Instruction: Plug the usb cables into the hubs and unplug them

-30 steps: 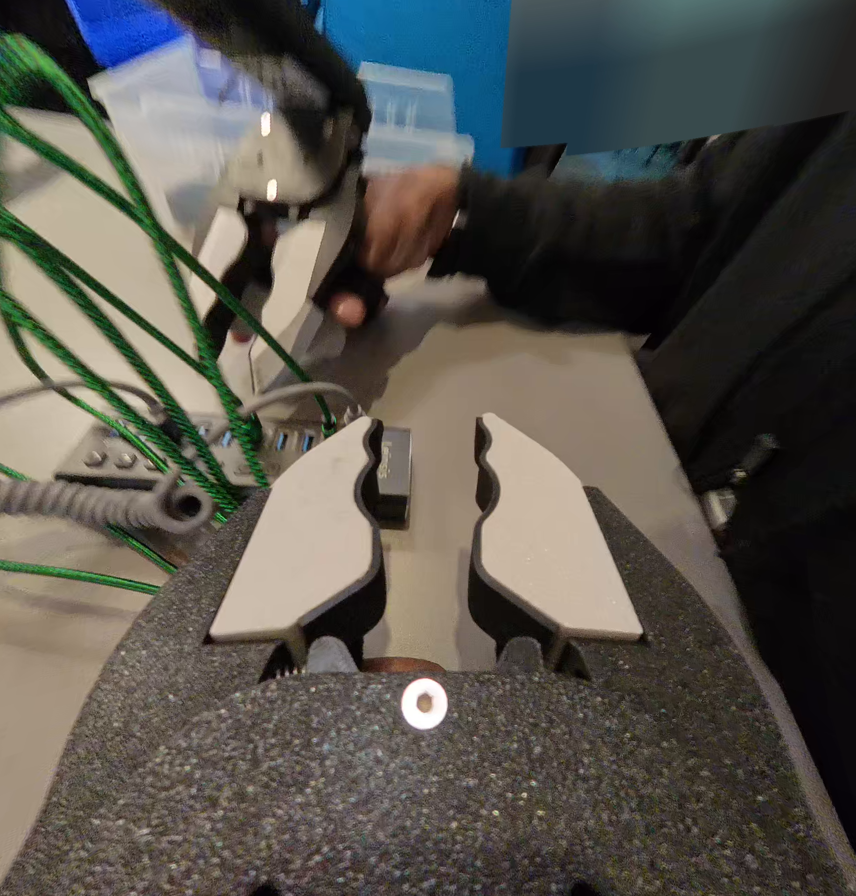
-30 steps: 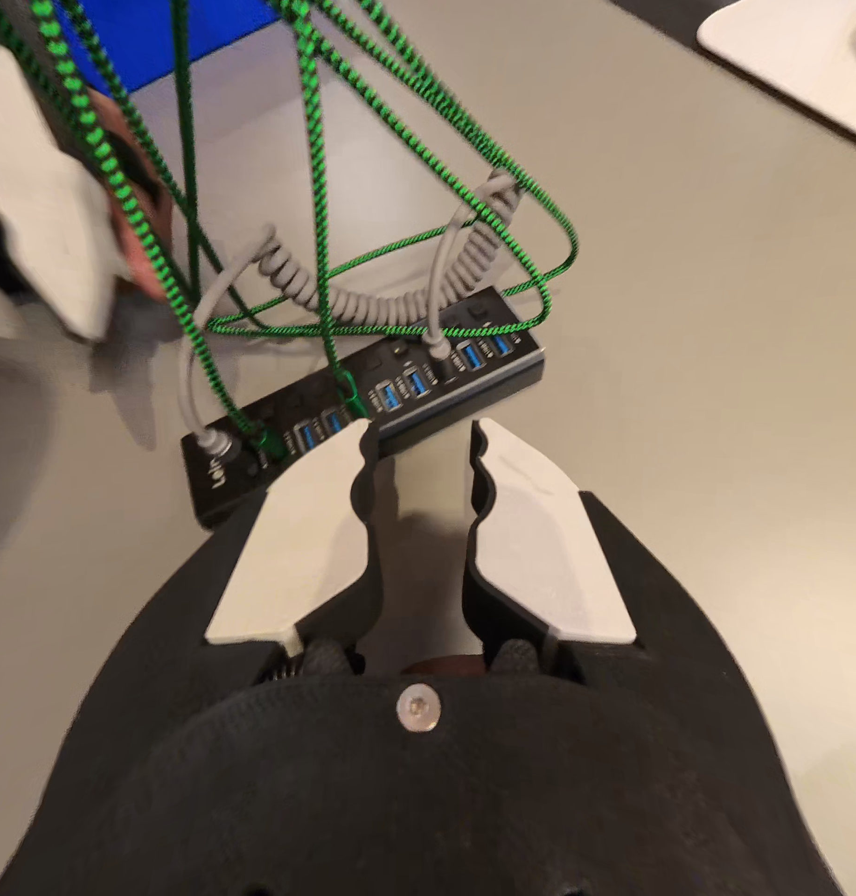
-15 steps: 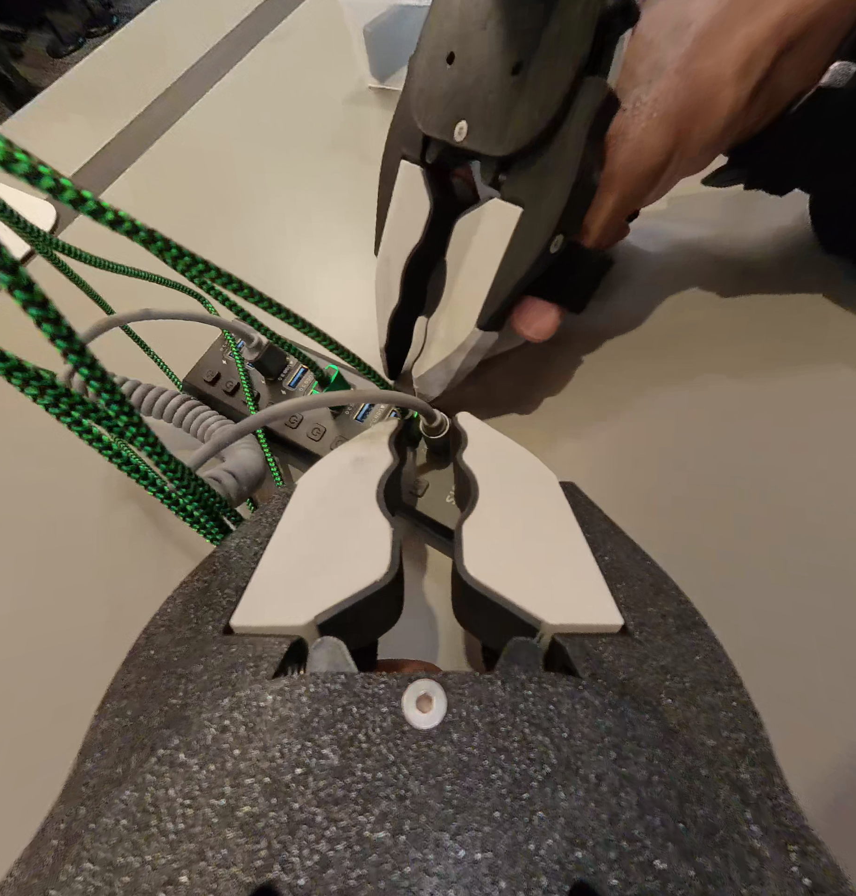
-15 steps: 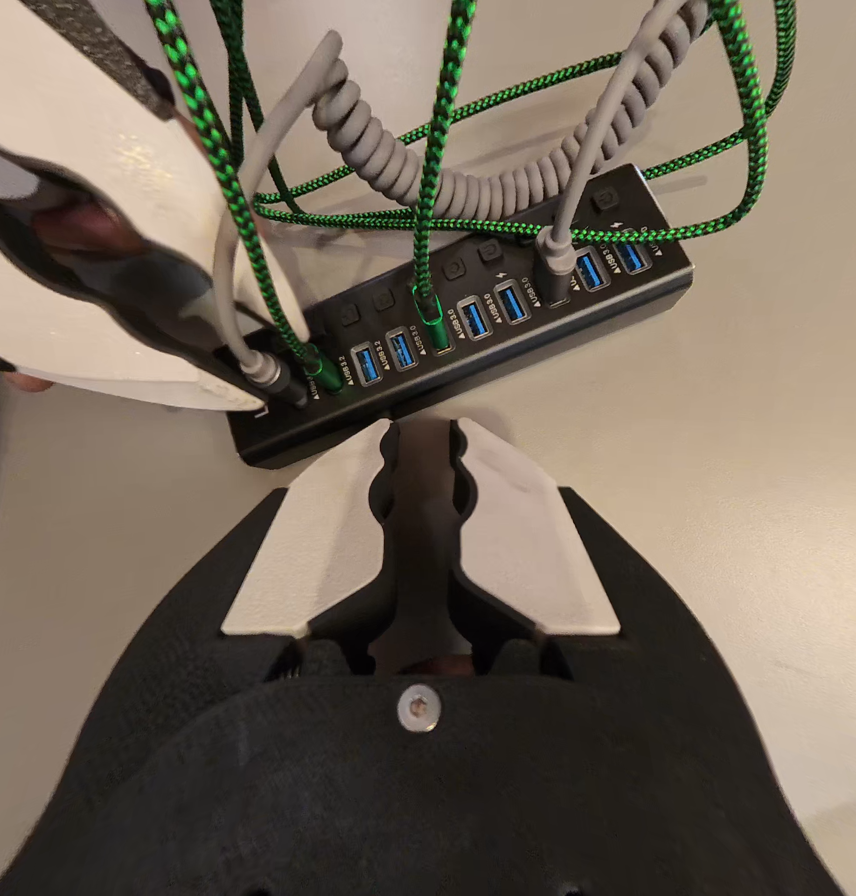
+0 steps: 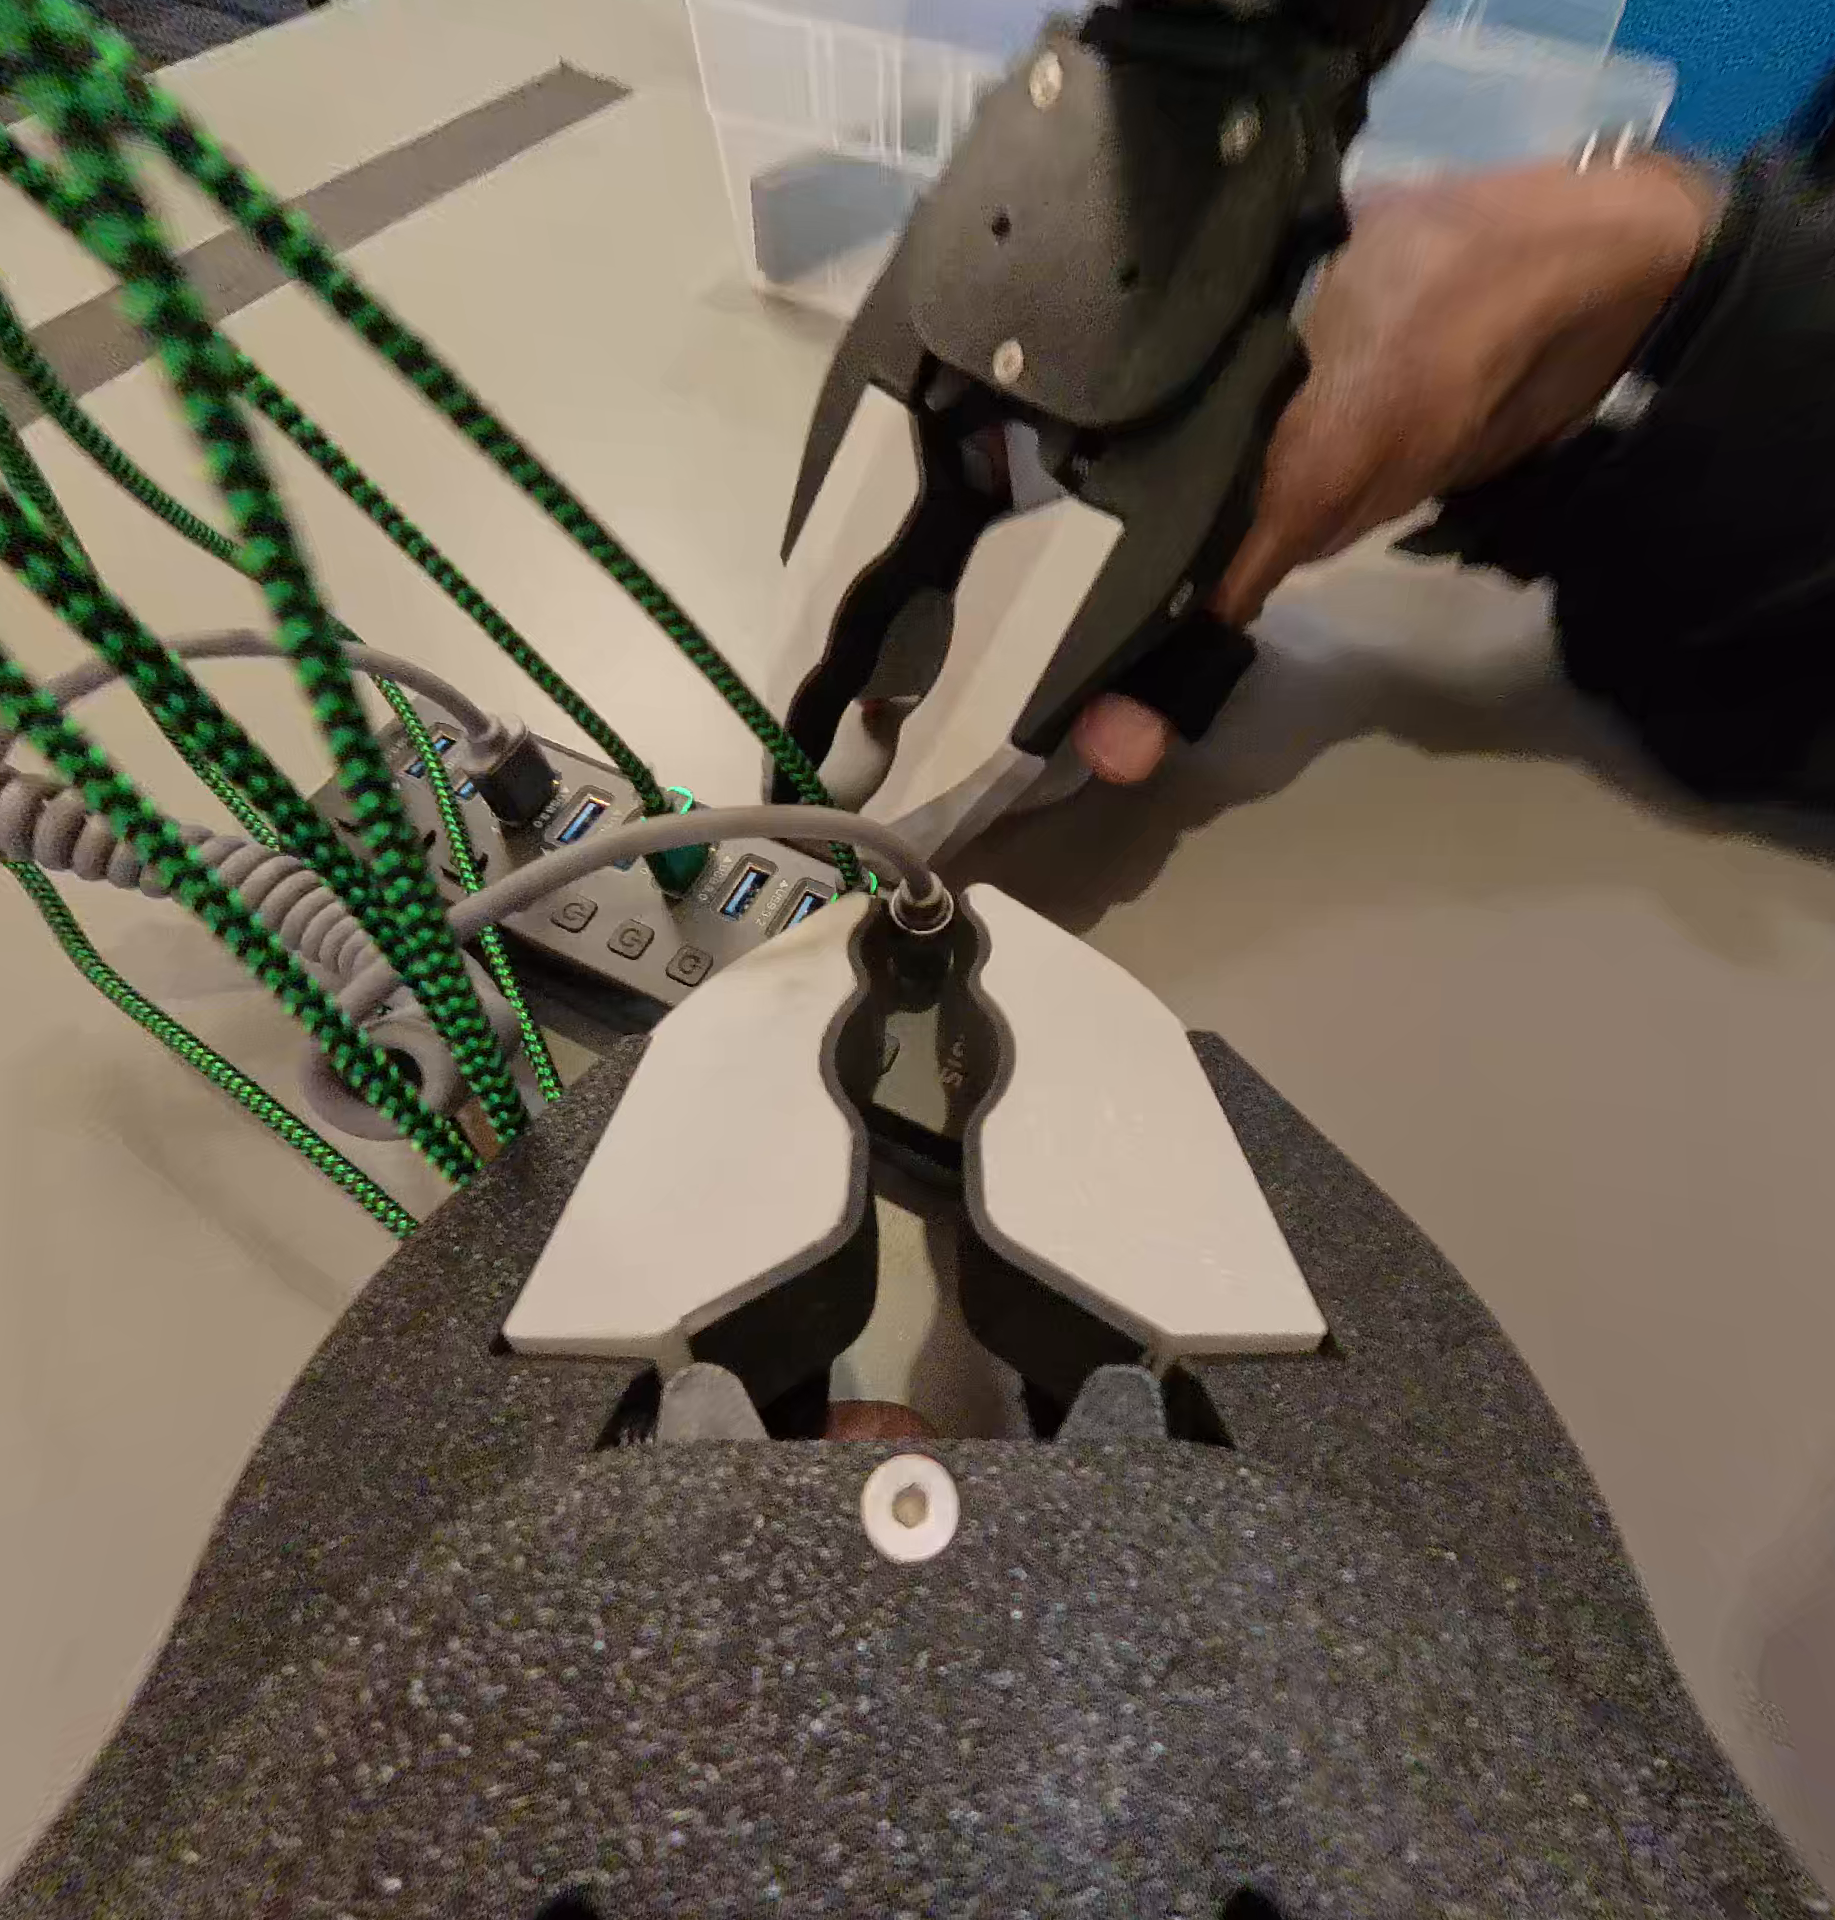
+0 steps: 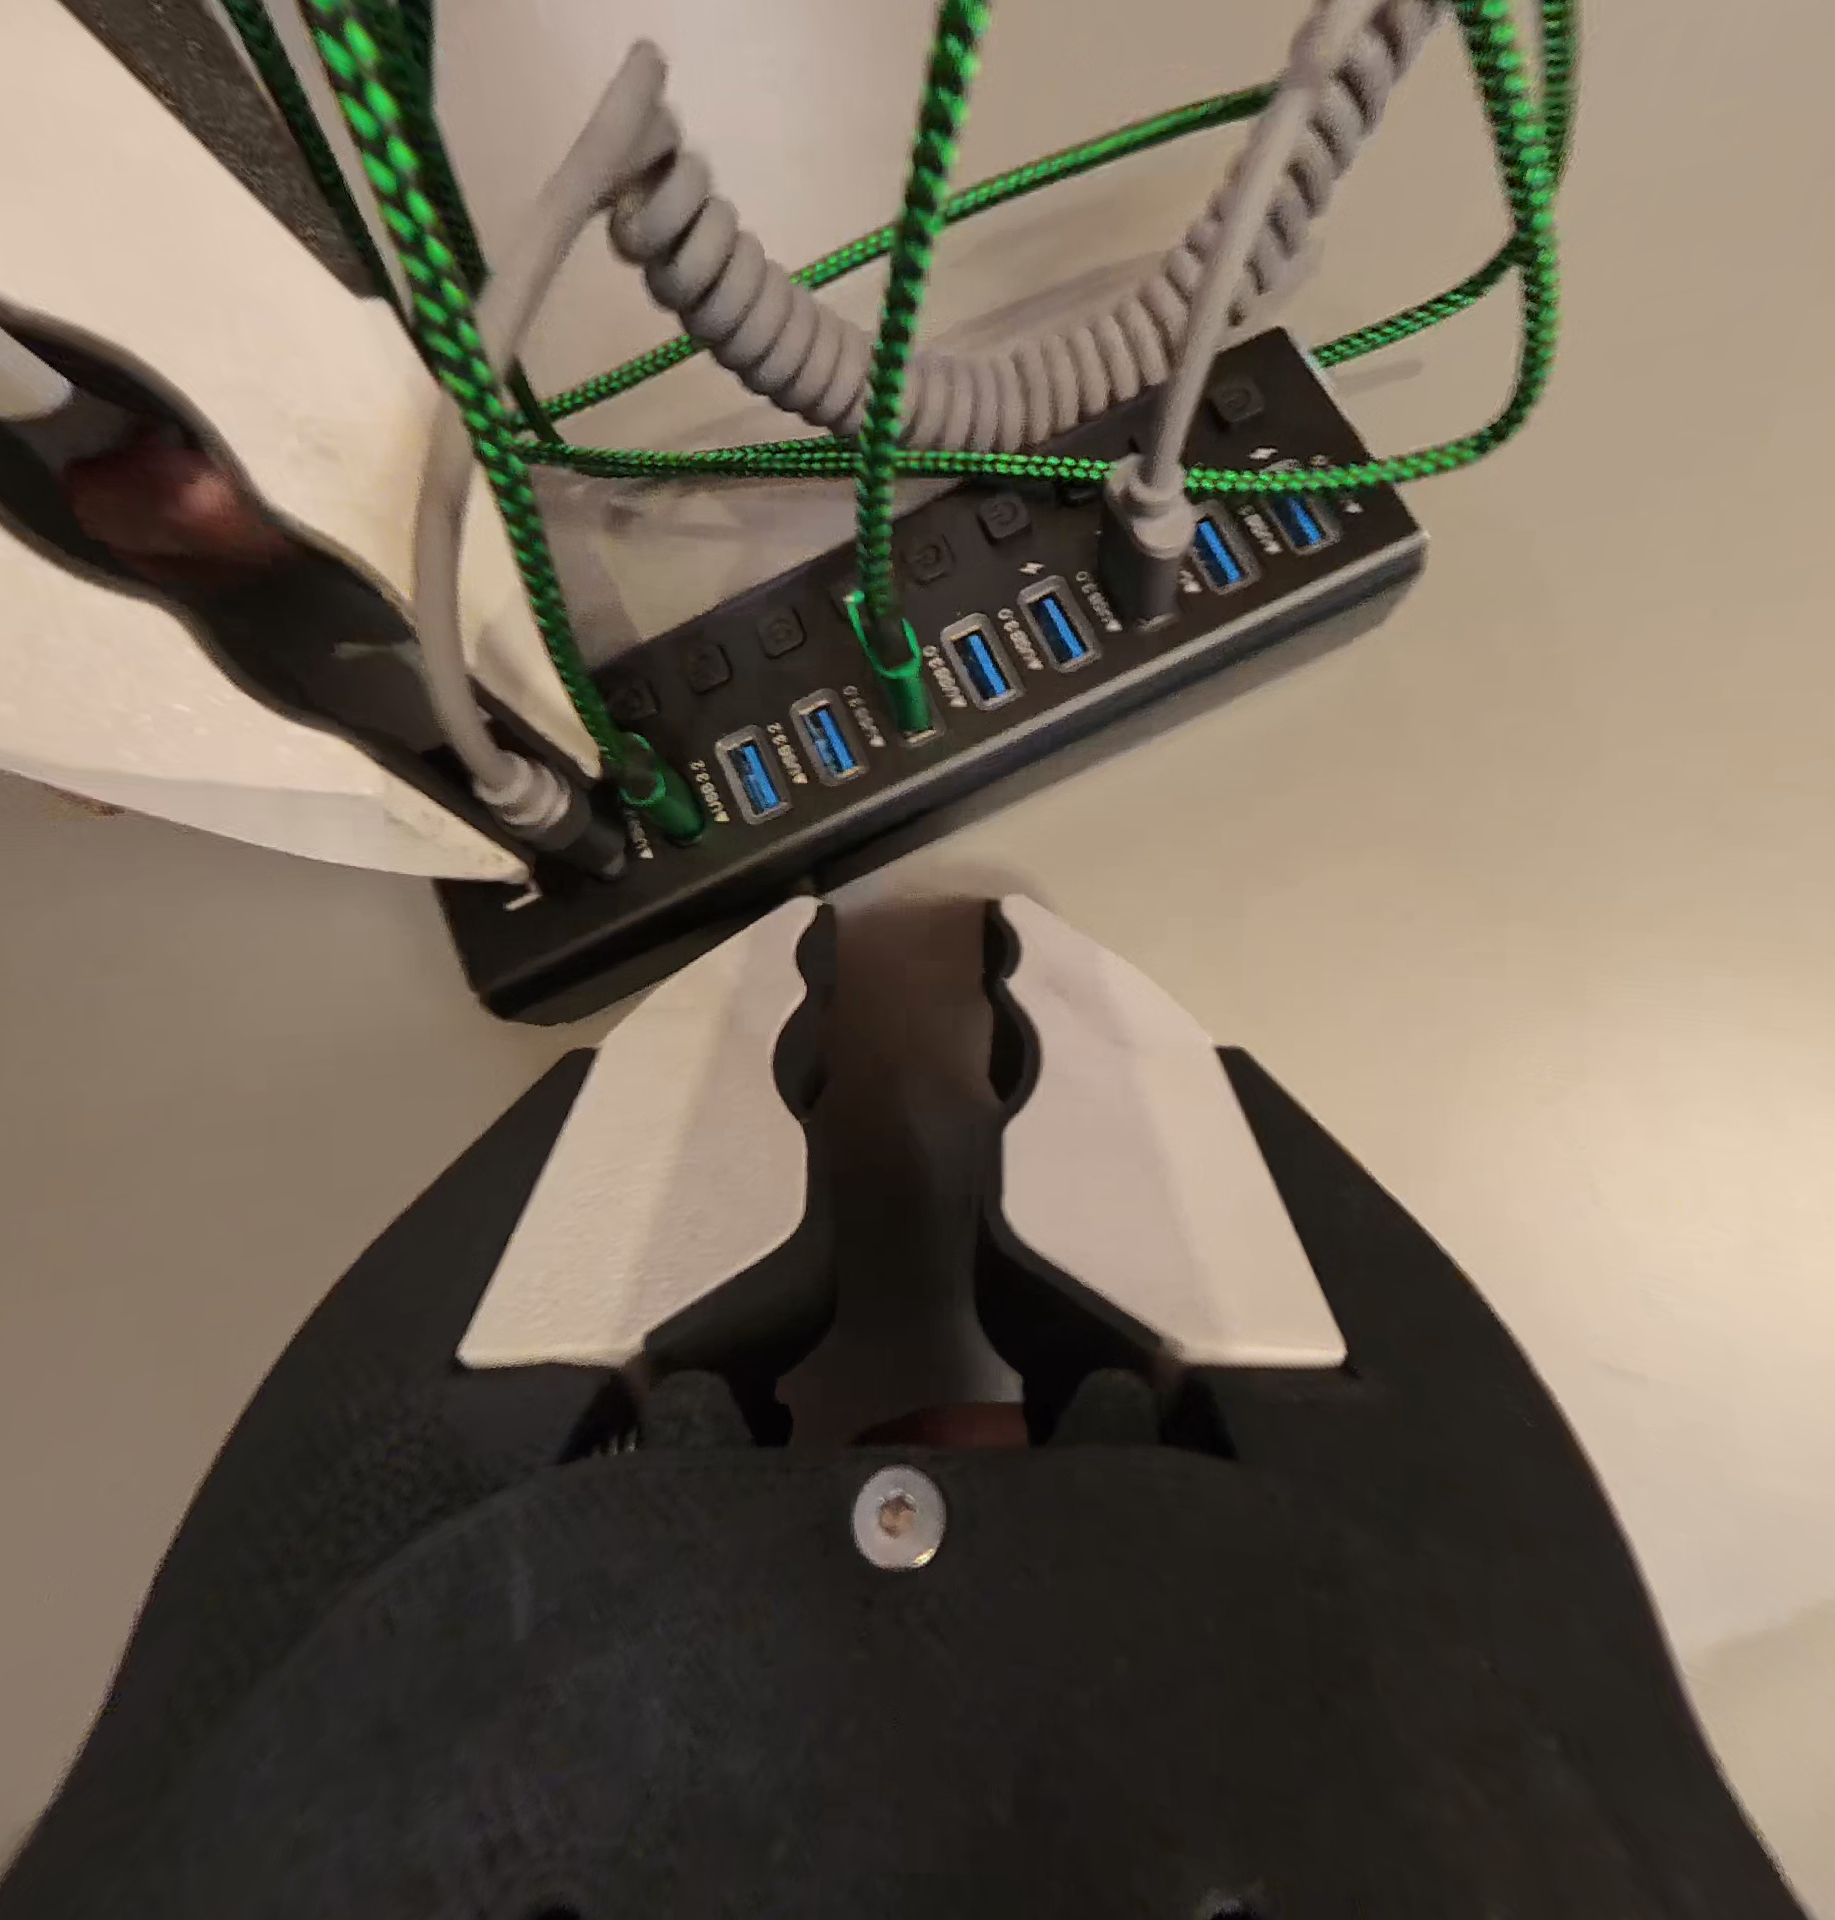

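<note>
Hub: black hub point(image 6: 996, 748) lies on the table point(image 6: 1515, 1039), several blue ports free, four plugs seated.
Grey plug: end plug point(image 5: 918, 914) sits in the hub's end port, my left tongs point(image 5: 918, 951) clenched on it.
Change: half a second ago my left fingers only flanked this plug; now they pinch it, so I judge the pull-out is next.
Right tongs: my right tongs point(image 6: 908, 925) are released, tips just beside the hub's near edge, holding nothing.
Cables: green cables point(image 6: 892, 312) and a coiled grey cable point(image 6: 788, 343) loop above the hub.
Pose: left tongs reach in low from the hub's end; right tongs point steeply down.
</note>
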The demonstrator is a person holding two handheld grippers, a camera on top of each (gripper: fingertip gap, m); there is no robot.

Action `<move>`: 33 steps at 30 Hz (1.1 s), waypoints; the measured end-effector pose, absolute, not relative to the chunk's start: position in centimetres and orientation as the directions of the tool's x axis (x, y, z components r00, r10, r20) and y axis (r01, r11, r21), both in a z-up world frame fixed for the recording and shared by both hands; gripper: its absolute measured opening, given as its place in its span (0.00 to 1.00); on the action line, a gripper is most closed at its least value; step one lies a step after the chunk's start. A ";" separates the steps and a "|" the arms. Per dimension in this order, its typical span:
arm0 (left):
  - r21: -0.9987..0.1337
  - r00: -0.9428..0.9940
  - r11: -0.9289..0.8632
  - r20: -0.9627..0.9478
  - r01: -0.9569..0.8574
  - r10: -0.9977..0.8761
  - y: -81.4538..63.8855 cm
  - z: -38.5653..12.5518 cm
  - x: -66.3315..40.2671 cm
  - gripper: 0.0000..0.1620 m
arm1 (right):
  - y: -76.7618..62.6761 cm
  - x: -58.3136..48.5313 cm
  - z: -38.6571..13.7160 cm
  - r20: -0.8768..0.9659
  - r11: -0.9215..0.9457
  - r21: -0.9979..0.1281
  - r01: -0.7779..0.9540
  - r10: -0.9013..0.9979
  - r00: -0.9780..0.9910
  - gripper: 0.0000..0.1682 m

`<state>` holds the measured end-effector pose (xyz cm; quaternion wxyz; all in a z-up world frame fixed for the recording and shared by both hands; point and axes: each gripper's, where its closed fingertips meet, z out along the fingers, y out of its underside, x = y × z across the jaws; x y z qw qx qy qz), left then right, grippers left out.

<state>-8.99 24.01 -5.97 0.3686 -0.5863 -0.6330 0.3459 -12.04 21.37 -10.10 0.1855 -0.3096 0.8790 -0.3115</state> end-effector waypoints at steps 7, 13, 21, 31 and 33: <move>-0.884 -0.031 0.415 0.419 0.214 0.908 20.9 -1.7 -8.9 0.07 | 19.5 -14.0 -6.7 0.064 0.463 -0.790 -0.403 -0.590 -0.805 0.22; -0.789 0.025 0.614 0.614 -0.001 0.789 18.5 1.9 -8.5 0.07 | 19.2 -13.7 -3.5 0.338 0.127 -0.884 -0.450 -0.490 -0.803 0.36; -0.638 0.053 0.757 0.759 -0.140 0.649 17.9 3.0 -8.9 0.07 | 18.6 -9.9 -1.1 0.567 -0.112 -0.817 -0.565 -0.331 -0.754 0.53; -0.665 0.133 0.733 0.721 -0.142 0.680 19.3 4.6 -8.2 0.07 | 18.3 -7.0 1.4 0.655 -0.279 -0.756 -0.592 -0.315 -0.687 0.39; -0.698 0.148 0.705 0.690 -0.124 0.709 19.6 4.9 -7.9 0.07 | 18.5 -6.9 1.8 0.679 -0.304 -0.734 -0.607 -0.329 -0.656 0.38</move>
